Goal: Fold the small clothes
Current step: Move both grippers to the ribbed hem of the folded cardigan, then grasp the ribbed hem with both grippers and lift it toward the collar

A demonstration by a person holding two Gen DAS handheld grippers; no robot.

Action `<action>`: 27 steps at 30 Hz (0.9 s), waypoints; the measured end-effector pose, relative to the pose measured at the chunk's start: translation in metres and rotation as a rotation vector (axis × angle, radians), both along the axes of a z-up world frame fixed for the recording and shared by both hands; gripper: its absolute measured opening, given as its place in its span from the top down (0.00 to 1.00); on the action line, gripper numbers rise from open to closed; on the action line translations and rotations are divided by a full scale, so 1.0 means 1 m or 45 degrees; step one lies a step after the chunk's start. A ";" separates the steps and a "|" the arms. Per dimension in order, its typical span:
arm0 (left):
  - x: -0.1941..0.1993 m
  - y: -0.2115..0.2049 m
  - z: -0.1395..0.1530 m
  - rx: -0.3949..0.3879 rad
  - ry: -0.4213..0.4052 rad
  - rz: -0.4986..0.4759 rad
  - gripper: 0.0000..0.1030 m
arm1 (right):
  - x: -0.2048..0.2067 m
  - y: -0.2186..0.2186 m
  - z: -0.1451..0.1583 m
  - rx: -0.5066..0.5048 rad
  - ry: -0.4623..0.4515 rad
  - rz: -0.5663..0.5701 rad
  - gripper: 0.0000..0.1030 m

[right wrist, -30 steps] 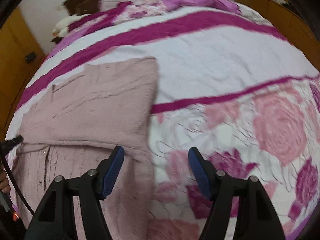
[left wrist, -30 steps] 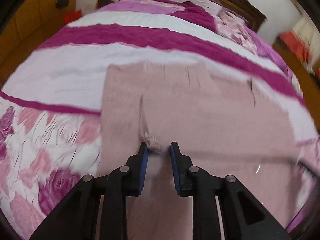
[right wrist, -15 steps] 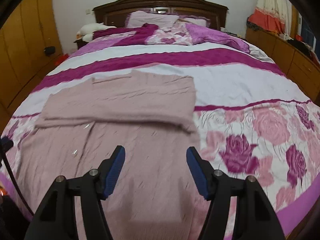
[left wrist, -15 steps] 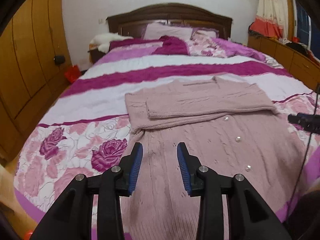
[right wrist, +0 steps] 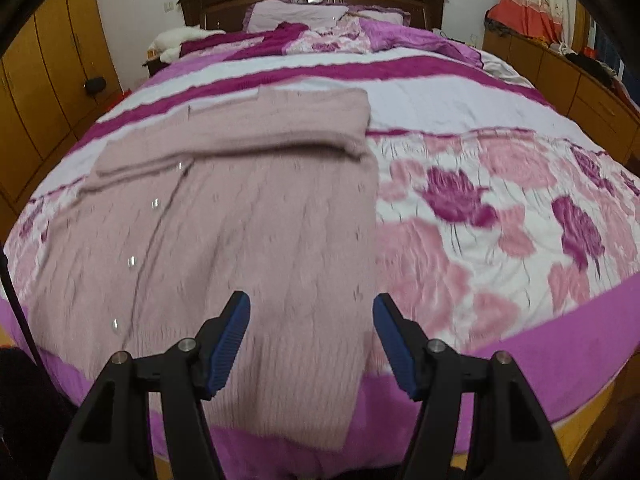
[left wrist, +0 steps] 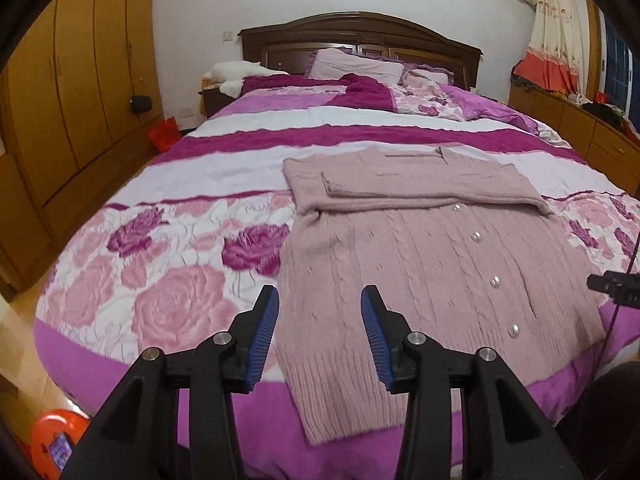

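A dusty-pink knitted cardigan (left wrist: 420, 264) with pearl buttons lies flat on the bed, hem hanging over the near edge. Its sleeves are folded across the chest as a band (left wrist: 432, 190). My left gripper (left wrist: 318, 300) is open and empty, hovering above the cardigan's lower left part. In the right wrist view the cardigan (right wrist: 248, 240) fills the left half. My right gripper (right wrist: 312, 304) is open and empty above its lower right part. The right gripper's tip also shows at the left wrist view's right edge (left wrist: 614, 284).
The bed (left wrist: 172, 300) has a pink and magenta rose quilt, pillows (left wrist: 356, 65) and a dark headboard. Wooden wardrobes (left wrist: 72, 92) stand at the left, low cabinets (right wrist: 580, 96) at the right. An orange stool (left wrist: 56, 438) stands on the floor at the lower left.
Both grippers have pulled back and up from the cardigan toward the foot of the bed. The left gripper, nearly shut on the knit before, has opened wide. The sleeves stay folded.
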State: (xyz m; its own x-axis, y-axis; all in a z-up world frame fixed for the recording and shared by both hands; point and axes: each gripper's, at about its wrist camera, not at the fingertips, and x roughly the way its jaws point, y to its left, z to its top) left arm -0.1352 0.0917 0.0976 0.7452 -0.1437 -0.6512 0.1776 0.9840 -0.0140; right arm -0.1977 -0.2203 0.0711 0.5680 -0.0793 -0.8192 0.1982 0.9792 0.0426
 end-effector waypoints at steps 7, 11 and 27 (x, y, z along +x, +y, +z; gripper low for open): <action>-0.008 -0.009 -0.015 -0.012 0.037 -0.049 0.80 | -0.011 -0.004 -0.021 0.033 0.059 -0.025 0.35; -0.007 -0.011 -0.023 0.023 0.029 -0.047 0.80 | -0.010 -0.012 -0.034 0.006 0.091 -0.088 0.27; 0.016 0.007 -0.069 -0.151 0.235 -0.020 0.74 | -0.014 -0.017 -0.060 0.212 -0.024 0.036 0.52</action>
